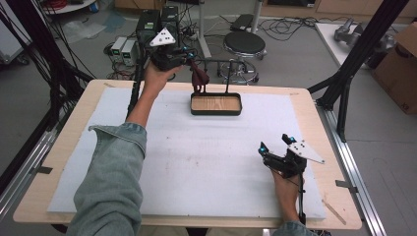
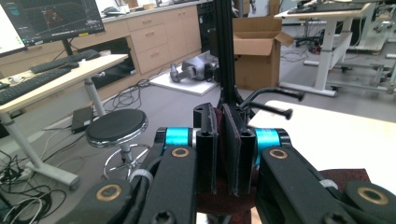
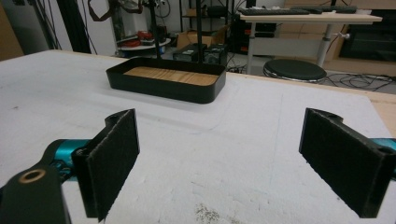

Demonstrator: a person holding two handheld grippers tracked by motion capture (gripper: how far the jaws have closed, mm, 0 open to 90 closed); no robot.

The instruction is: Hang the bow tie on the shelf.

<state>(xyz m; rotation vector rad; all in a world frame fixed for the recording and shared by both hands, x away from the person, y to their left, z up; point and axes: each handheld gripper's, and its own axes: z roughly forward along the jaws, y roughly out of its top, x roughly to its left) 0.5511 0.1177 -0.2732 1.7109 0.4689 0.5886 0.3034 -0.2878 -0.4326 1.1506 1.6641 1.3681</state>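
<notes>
The left hand-held gripper (image 1: 188,58) was lifted high at the far edge of the worktop (image 1: 59,147). Its jaws were pressed tight on a dark red cloth (image 1: 199,76). The cloth hung down from the jaws, just over the left end of a black tray (image 1: 216,112) with a wooden bottom. A thin black rack (image 1: 223,61) stood up from the tray, and the cloth hung right by its bar. The right hand-held gripper (image 1: 273,144) sat low near the right front of the worktop, with its jaws wide apart and nothing between them.
</notes>
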